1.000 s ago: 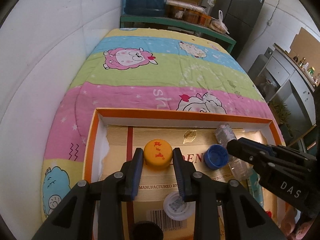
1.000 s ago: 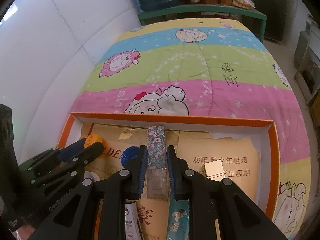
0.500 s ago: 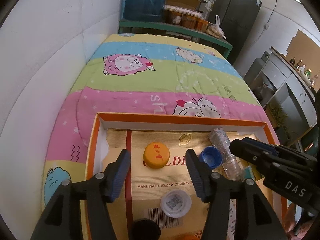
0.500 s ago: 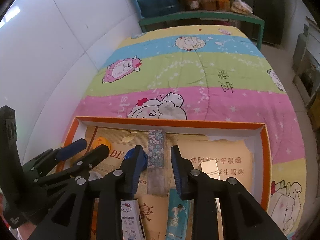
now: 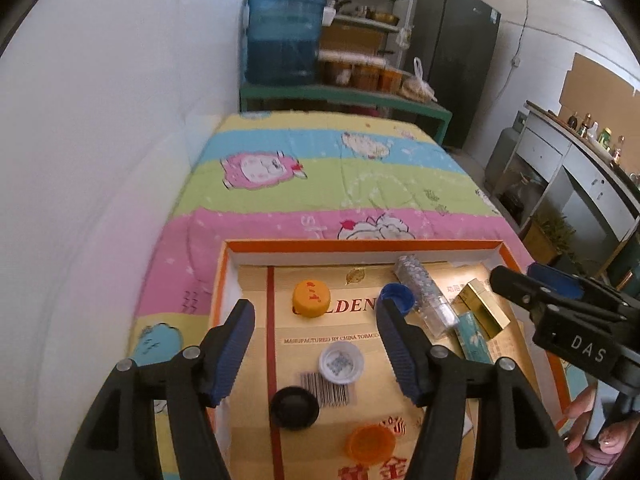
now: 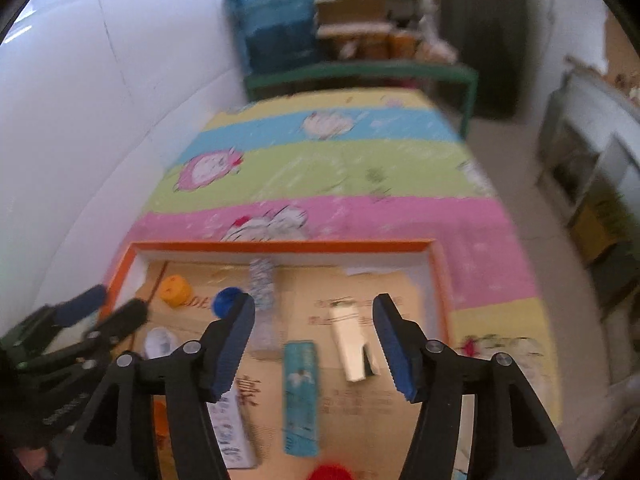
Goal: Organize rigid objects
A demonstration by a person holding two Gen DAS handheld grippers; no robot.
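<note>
Bedding is carrying the orange tray (image 5: 362,245); both grippers (image 5: 316,346) (image 6: 314,344), jaws just opened wide and empty, are hovering; the glitter tube (image 5: 424,296) risks rolling.

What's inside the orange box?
In the orange box: yellow cap, blue cap, white cap, black cap, glitter tube, gold box. The box's near end is hidden.

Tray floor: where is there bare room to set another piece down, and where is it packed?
Bare cardboard lies between the yellow cap and the white cap, and along the tray's far wall left of the glitter tube. The right side is crowded: tube, gold box and teal box lie close together.
</note>
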